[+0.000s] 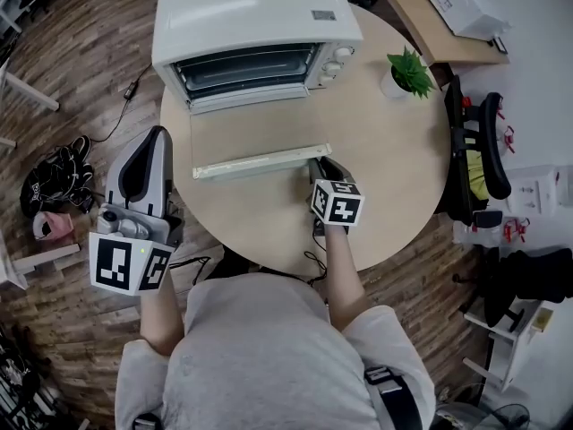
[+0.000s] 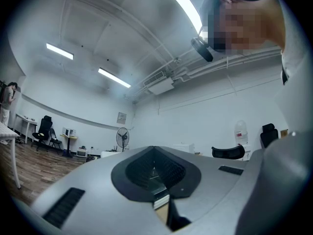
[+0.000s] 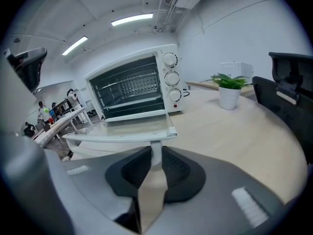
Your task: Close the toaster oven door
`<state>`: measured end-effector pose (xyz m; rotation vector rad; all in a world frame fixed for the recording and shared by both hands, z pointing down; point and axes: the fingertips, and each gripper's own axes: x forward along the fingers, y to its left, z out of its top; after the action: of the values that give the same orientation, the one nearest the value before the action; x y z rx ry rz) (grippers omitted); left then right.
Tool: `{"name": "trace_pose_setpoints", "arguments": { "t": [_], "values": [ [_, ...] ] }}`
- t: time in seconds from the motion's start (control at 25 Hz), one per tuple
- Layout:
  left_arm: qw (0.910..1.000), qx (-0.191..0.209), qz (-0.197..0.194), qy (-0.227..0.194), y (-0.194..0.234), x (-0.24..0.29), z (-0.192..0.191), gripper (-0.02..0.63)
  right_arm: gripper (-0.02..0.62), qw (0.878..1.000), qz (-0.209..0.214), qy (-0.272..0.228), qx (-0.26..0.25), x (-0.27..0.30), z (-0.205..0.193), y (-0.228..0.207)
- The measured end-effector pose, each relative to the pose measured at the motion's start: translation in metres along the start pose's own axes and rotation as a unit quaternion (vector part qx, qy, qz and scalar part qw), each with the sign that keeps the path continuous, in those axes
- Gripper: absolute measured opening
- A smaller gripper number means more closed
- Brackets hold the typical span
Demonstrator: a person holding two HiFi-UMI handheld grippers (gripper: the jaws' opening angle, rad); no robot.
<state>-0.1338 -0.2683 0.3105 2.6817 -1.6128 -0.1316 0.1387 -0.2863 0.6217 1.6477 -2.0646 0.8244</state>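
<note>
A white toaster oven (image 1: pixel 251 16) stands at the far side of the round table (image 1: pixel 385 177), and its glass door (image 1: pixel 251 133) is folded down flat toward me. Along the door's near edge runs a pale handle bar (image 1: pixel 260 162). My right gripper (image 1: pixel 320 164) sits at that bar's right end. In the right gripper view, the handle's white post (image 3: pixel 155 151) stands between the dark pads (image 3: pixel 173 168), which close on it, with the open oven (image 3: pixel 132 87) behind. My left gripper (image 1: pixel 159 134) hovers off the table's left edge. It is shut on nothing and faces the room (image 2: pixel 154 173).
A small potted plant (image 1: pixel 407 74) stands on the table to the right of the oven. A black office chair (image 1: pixel 474 150) is close to the table's right side. Shoes (image 1: pixel 58 182) and a cable lie on the wooden floor at the left.
</note>
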Motion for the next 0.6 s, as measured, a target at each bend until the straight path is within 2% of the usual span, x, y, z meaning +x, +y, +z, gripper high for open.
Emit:
{"name": "trace_pose_setpoints", "arguments": {
  "t": [0.6],
  "values": [
    [0.9999,-0.002,0.001,-0.014,-0.002,-0.003,0.008,0.008,0.08,0.998,0.007,-0.063,-0.028,-0.028,0.09,0.016]
  ]
}}
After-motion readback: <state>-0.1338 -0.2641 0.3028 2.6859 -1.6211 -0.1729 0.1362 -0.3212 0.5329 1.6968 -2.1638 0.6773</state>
